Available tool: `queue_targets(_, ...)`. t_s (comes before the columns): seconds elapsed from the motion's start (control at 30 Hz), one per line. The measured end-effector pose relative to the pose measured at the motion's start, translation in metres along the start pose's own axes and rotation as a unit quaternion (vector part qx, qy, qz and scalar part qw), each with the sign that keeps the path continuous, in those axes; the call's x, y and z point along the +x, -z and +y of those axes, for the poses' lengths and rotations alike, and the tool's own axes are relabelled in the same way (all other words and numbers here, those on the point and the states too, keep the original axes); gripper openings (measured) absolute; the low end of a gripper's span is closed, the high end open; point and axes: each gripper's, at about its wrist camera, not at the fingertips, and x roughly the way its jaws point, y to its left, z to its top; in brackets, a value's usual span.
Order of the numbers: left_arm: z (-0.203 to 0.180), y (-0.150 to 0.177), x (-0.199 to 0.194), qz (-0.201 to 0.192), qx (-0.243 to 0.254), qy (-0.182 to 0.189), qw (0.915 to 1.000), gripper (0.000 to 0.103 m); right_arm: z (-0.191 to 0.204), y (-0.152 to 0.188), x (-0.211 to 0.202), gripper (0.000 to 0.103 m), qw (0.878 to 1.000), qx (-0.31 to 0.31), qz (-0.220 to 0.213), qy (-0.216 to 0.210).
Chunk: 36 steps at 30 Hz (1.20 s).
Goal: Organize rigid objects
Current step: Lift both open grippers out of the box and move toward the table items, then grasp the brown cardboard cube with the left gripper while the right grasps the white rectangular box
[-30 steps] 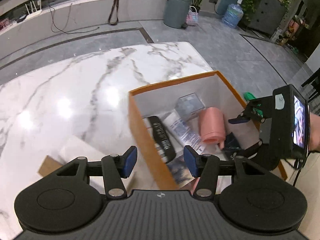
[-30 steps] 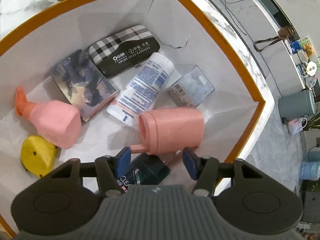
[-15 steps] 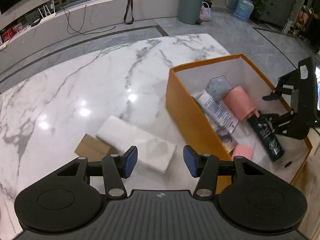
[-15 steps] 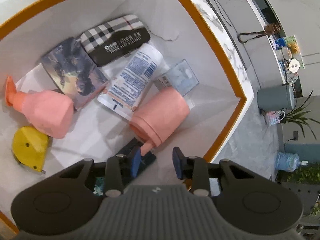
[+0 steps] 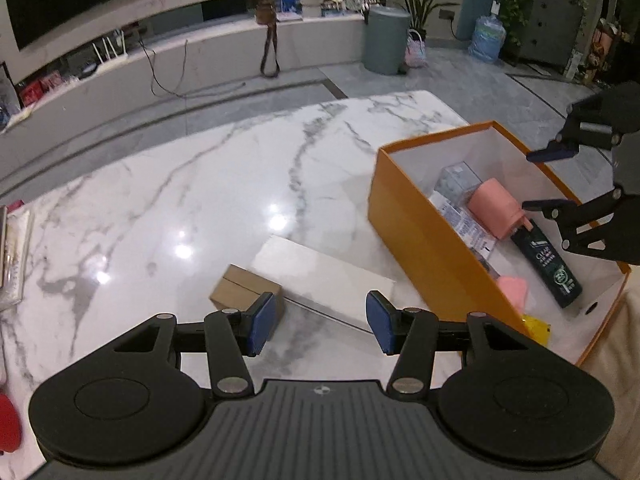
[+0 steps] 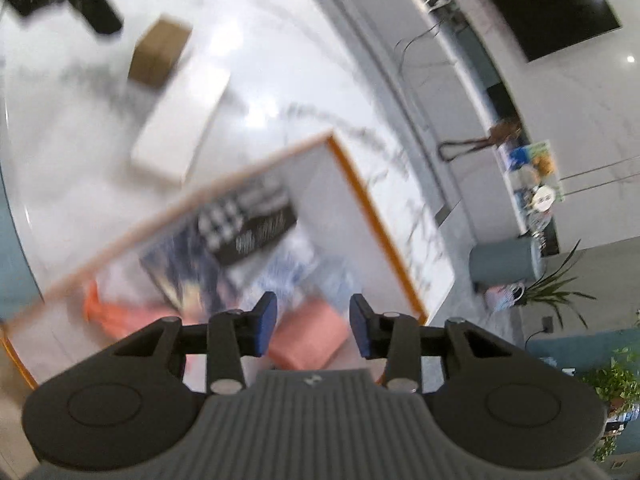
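An orange box (image 5: 424,236) stands on the marble table (image 5: 200,184) at the right and holds a pink cup (image 5: 494,210), a dark green bottle (image 5: 550,264), a white tube (image 5: 460,220) and other items. A small brown cardboard box (image 5: 244,290) and a flat white box (image 5: 320,276) lie left of it. My left gripper (image 5: 320,322) is open and empty above the table near these two boxes. My right gripper (image 6: 313,328) is open and empty above the orange box (image 6: 384,236); it also shows in the left wrist view (image 5: 548,180). The right wrist view is blurred.
A grey bin (image 5: 386,40), a plant and a water bottle stand on the floor beyond the table. A low ledge (image 5: 200,60) with cables runs along the back. A packet (image 5: 14,256) lies at the table's left edge.
My left gripper has pulled back and left, away from the orange box. My right gripper let go of the dark green bottle, opened and lifted up out of the box.
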Motion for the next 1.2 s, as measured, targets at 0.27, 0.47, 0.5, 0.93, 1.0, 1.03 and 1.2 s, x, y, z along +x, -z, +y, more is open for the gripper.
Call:
queue_targets(0.27,0.021,0.008,-0.002,-0.026,0.006,0.010,0.9996,0.057,0.028,-0.061,-0.023,0.039,0.997,0.043,-0.051,-0.048)
queue_targets(0.47,0.039,0.012,0.010,-0.040,0.014,0.021,0.9989,0.056,0.059,-0.101,-0.010,0.039,0.995,0.020,-0.062,-0.074)
queue_targets(0.5,0.041,0.014,0.012,-0.041,0.018,0.021,0.9988,0.056,0.063,-0.106,-0.006,0.039,0.995,0.019,-0.061,-0.079)
queue_targets(0.93,0.070,0.028,0.065,-0.019,0.011,0.016,0.9996,0.069,0.081,-0.143,0.059,0.048,0.992,0.046,-0.022,-0.117)
queue_targets(1.0,0.083,0.027,0.072,-0.012,-0.051,0.031,0.9982,0.069,0.080,-0.145,0.069,0.047,0.991,0.055,-0.025,-0.123)
queue_targets(1.03,0.091,0.026,0.075,-0.009,-0.088,0.043,0.9951,0.069,0.080,-0.146,0.073,0.046,0.990,0.059,-0.030,-0.128)
queue_targets(1.2,0.115,0.024,0.081,0.001,-0.202,0.066,0.9771,0.069,0.088,-0.153,0.090,0.022,0.992,0.050,-0.038,-0.111)
